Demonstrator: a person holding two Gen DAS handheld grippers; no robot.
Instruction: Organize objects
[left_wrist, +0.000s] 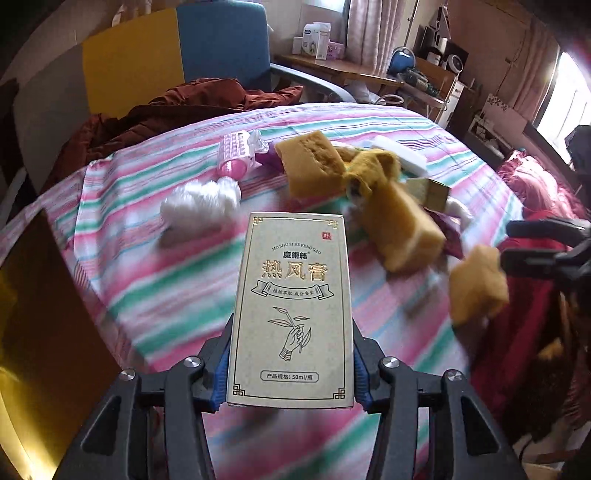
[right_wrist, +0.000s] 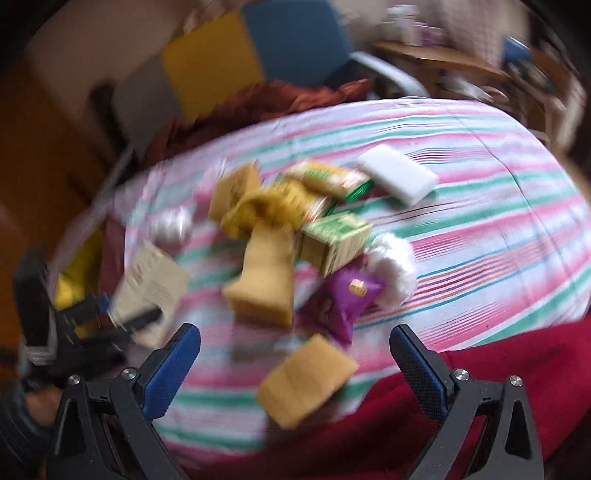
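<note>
Left wrist view shows your left gripper clamped on the beige box; your right gripper stands apart, a yellow sponge between its fingers.

Left wrist view: looks forward and down over the pink, green and white striped bedsheet, close above it.
Right wrist view: same downward slant, blurred.
Shared: the sheet, the mustard-yellow sponge blocks, the blue and yellow panels behind.
</note>
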